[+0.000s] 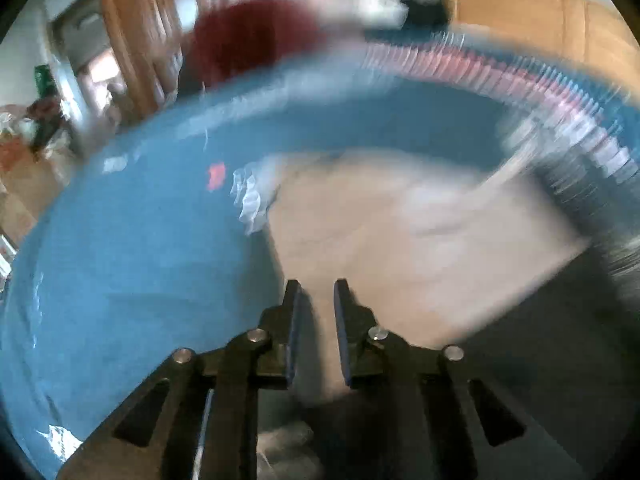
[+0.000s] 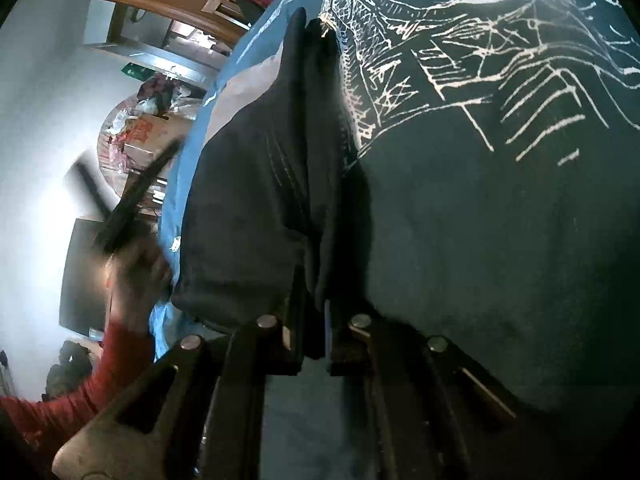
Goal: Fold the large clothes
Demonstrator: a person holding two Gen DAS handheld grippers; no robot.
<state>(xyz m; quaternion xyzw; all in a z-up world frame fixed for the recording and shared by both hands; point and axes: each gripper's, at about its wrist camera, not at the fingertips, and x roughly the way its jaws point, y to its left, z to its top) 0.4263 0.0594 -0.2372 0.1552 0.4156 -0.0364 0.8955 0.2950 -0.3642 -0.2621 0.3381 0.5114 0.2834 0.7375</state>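
The right gripper (image 2: 310, 320) has its fingers pinching a fold of the dark printed garment (image 2: 480, 220) lying on the blue-covered desk (image 2: 192, 152); the left gripper (image 1: 317, 292), fingers slightly spread and empty, hovers above the desk.

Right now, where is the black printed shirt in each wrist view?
Left wrist: the black printed shirt is probably the blurred dark patch, lower right.
Right wrist: it fills centre and right, one fold pinched in the right claw.
Shared landmark: the blue cover.
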